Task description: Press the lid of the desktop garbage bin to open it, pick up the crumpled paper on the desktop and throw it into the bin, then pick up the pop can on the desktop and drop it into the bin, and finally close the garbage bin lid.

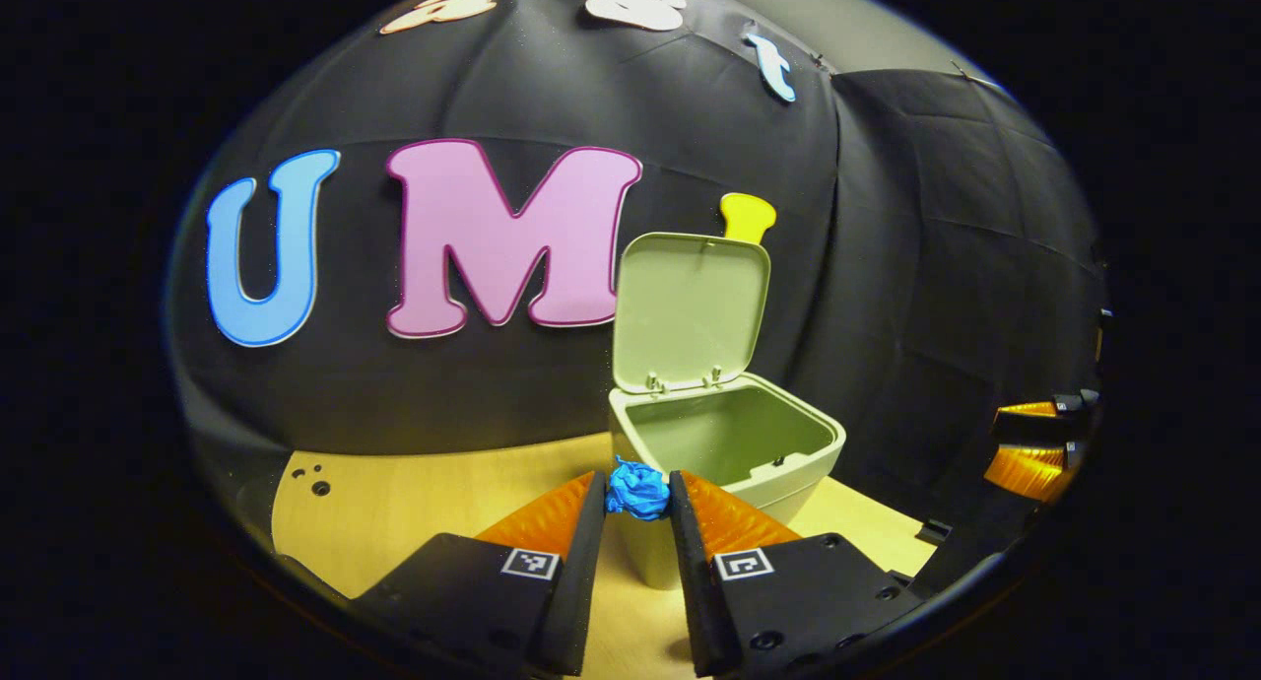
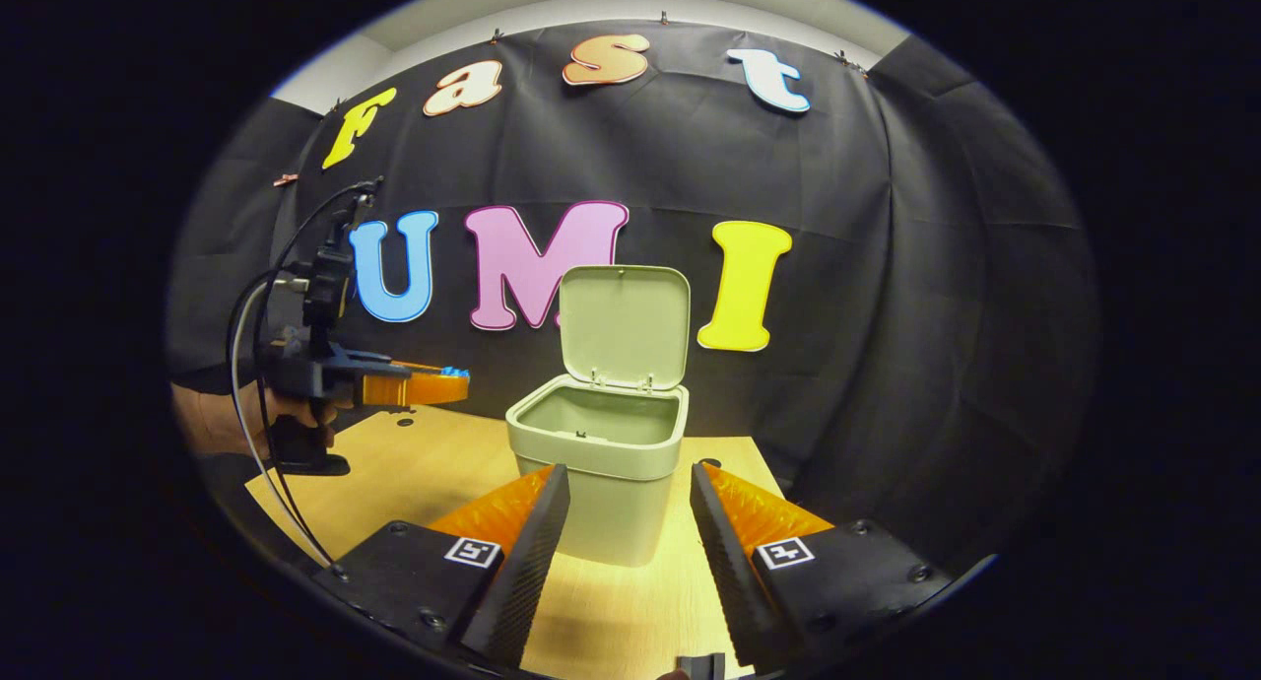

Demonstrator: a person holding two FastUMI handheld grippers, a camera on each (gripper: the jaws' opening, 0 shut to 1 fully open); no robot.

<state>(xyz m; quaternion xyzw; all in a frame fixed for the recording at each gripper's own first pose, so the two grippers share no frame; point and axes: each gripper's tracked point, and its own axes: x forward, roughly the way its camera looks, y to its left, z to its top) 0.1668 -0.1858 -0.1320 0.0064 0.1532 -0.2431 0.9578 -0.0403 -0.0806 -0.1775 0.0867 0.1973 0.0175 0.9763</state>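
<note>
Here your left gripper (image 1: 637, 493) pinches the blue crumpled paper (image 1: 637, 489) between both fingers, just beside the garbage bin (image 1: 726, 450) on the wooden desktop (image 1: 414, 503). The bin's lid (image 1: 690, 310) stands upright, and what shows of its inside is bare. Your right gripper (image 2: 630, 508) has its jaws spread, holding nothing.

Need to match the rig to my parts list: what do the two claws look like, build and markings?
Each claw has two flat wedge arms on black bolted plates, each plate with a square black-and-white tag. The left claw and right claw look alike, with orange ribbed panels behind the arms. In the right gripper view, black cables loop from the left claw's dark body, held by a hand.
</note>
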